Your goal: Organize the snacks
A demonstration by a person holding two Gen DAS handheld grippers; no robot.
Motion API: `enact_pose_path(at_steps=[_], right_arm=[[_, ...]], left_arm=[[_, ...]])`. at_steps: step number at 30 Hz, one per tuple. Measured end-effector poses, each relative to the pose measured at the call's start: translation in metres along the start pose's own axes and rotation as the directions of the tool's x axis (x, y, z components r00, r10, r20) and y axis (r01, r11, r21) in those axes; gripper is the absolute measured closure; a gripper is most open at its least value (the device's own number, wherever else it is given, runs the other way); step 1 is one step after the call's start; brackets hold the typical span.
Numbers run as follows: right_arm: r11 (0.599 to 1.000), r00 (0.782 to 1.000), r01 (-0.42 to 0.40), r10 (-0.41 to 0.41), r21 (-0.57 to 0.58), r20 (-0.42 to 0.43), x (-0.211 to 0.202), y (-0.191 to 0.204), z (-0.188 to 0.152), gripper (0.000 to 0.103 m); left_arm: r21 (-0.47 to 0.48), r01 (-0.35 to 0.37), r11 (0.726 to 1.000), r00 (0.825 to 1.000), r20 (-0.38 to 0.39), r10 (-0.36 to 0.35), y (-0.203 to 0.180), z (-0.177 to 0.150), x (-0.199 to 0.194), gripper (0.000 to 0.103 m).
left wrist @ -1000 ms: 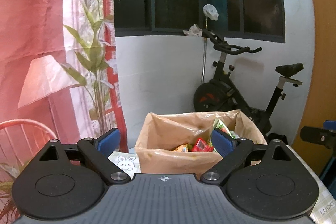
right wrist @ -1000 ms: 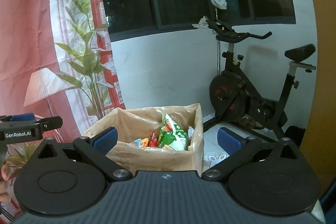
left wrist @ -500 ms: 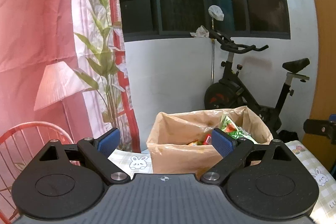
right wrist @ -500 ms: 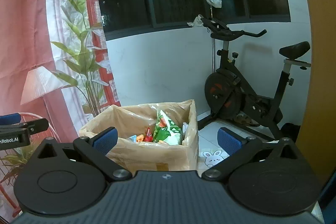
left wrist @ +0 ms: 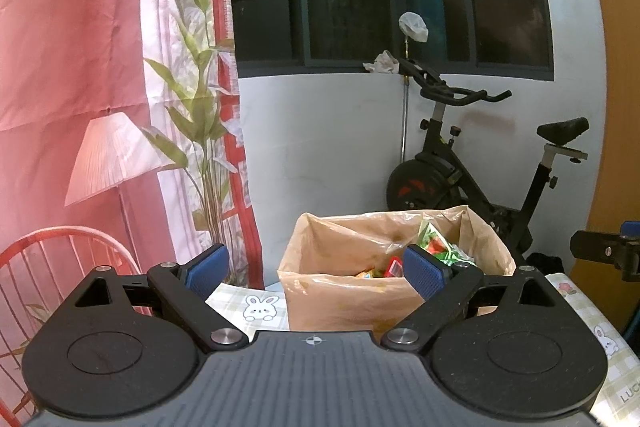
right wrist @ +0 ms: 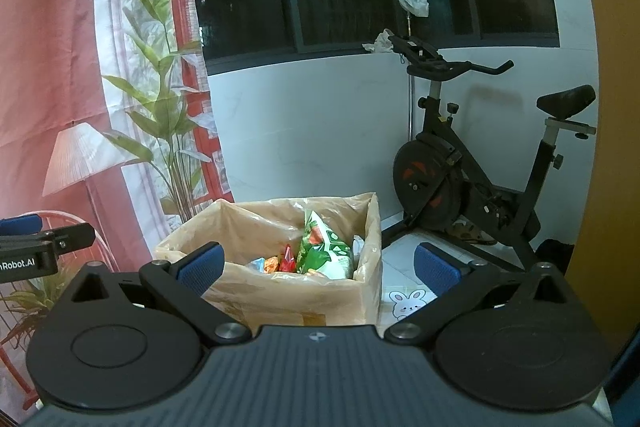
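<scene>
A cardboard box (left wrist: 344, 303) (right wrist: 288, 301) lined with a thin plastic bag stands on the table ahead of both grippers. Inside it lie snack packets: a green and white bag (right wrist: 326, 247) (left wrist: 438, 247) leaning upright, a red packet (right wrist: 287, 259) (left wrist: 394, 265) and orange ones. My left gripper (left wrist: 316, 271) is open and empty, held back from the box. My right gripper (right wrist: 316, 267) is open and empty too, short of the box. Each gripper shows at the edge of the other's view.
A checked tablecloth (left wrist: 236, 305) with bunny prints covers the table. An exercise bike (right wrist: 472, 167) stands behind on the right by the white wall. A printed curtain (left wrist: 80, 67) with a lamp and plant hangs on the left. A red chair (left wrist: 44, 267) is at the lower left.
Both cameras have drifted slightly, so the box sits a little further right in the left wrist view. Both grippers stay open and empty.
</scene>
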State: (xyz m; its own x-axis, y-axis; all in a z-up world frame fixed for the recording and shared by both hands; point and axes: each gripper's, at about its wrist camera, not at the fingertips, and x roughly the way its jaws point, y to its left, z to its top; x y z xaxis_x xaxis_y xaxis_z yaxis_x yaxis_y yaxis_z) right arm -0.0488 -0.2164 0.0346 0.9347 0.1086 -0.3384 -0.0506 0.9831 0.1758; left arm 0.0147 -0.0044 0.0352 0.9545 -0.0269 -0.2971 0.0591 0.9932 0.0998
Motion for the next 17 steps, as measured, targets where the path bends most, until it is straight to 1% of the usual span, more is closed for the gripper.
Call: enact_pose_path(at_steps=[9,17], right_arm=[[1.000,1.000,0.002,-0.002,-0.014,-0.008,0.0018,0.0043,-0.0026,0.000],[1.000,1.000,-0.003,0.003,-0.017,-0.018,0.0039,0.0055,-0.0052,0.000]], left_arm=[[-0.031,0.011,0.999,1.000,-0.014,-0.011,0.0034,-0.0014,0.0010,0.008],[-0.047,0.016,0.999,1.000,-0.010,-0.017,0.0058,-0.0027,0.0003,0.008]])
